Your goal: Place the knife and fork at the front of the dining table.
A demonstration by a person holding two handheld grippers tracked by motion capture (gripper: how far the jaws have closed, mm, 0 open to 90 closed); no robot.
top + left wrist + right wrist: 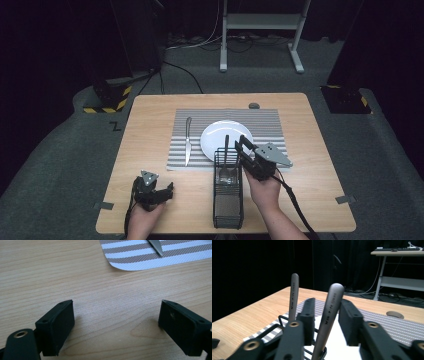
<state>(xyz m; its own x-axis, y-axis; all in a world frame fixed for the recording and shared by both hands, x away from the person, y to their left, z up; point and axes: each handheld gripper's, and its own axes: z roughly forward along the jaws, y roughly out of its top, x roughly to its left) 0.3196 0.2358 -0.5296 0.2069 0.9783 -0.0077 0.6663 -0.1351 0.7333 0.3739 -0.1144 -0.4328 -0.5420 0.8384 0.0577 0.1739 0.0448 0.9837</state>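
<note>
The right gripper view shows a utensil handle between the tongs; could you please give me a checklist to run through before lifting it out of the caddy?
1. Grey metal utensil handle between the right tongs: ok.
2. Pads pressing on that handle: cannot tell; a gap shows on one side.
3. Second grey handle outside the tongs: ok.
4. Black wire caddy upright on the wooden table: ok.
5. Round white plate bare for a landing: ok.
6. Left tongs open, over bare wood: ok.
</note>
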